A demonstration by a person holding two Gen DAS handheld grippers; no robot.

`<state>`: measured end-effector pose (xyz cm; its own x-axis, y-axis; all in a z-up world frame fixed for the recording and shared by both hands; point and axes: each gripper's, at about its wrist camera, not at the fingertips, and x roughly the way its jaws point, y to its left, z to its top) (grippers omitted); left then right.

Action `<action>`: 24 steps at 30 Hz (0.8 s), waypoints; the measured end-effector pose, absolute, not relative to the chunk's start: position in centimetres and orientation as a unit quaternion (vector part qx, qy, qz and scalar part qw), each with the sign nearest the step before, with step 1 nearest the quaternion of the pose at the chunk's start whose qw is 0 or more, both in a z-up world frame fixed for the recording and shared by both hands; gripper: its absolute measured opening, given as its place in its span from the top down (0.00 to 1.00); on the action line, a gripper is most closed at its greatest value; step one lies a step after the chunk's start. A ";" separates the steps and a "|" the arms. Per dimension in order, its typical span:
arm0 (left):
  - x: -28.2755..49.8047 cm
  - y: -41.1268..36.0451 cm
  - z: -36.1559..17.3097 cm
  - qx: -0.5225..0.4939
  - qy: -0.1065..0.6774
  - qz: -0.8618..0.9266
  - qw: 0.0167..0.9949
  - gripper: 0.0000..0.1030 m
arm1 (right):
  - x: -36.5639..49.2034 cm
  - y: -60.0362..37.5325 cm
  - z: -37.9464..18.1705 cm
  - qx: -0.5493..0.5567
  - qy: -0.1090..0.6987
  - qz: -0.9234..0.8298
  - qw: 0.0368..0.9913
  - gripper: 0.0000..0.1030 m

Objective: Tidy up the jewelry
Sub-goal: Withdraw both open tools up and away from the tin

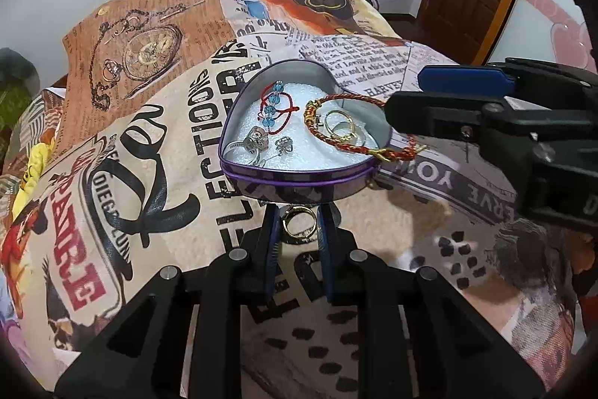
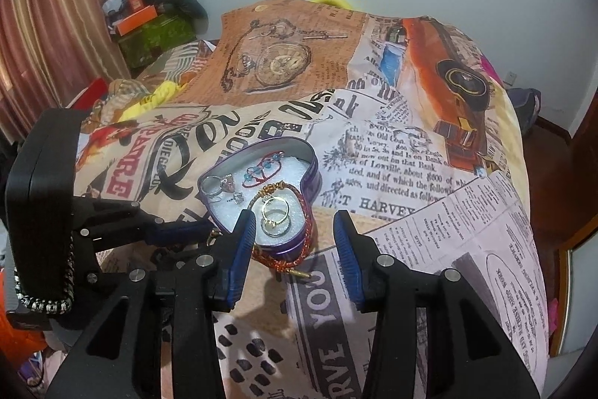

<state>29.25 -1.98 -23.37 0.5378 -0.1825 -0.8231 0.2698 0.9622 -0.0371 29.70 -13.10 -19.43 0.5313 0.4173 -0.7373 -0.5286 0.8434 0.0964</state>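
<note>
Your left fingers [image 1: 297, 221] pinch a gold ring [image 1: 297, 218] just before the heart tin [image 1: 299, 174]; right fingers [image 2: 293, 238] gape empty; next, lift it in

A purple heart-shaped tin [image 1: 299, 180] sits open on the printed cloth, its floor lined with white foam. Inside lie a red cord bracelet with blue beads [image 1: 276, 107], a silver ring with a large stone [image 1: 251, 141], a small silver stud [image 1: 284, 143] and a cluster of thin gold and silver rings [image 2: 274, 214]. A red-and-gold twisted bracelet [image 1: 338, 122] lies draped over the tin's rim, its clasp end resting outside on the cloth. A gold ring [image 1: 297, 217] lies on the cloth just beside the tin's pointed end.
</note>
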 end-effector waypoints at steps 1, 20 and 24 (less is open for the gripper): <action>29.0 -1.8 -23.1 0.045 0.460 -0.127 0.878 0.82 | 29.7 -13.2 -19.4 -0.070 0.400 0.271 0.873 0.62; 30.8 -2.3 -19.5 0.006 0.414 -0.118 0.903 0.82 | 28.9 -14.4 -16.9 -0.053 0.372 0.265 0.888 0.62; 30.5 -2.5 -19.3 0.012 0.412 -0.118 0.903 0.82 | 28.7 -14.6 -16.0 -0.053 0.361 0.265 0.893 0.62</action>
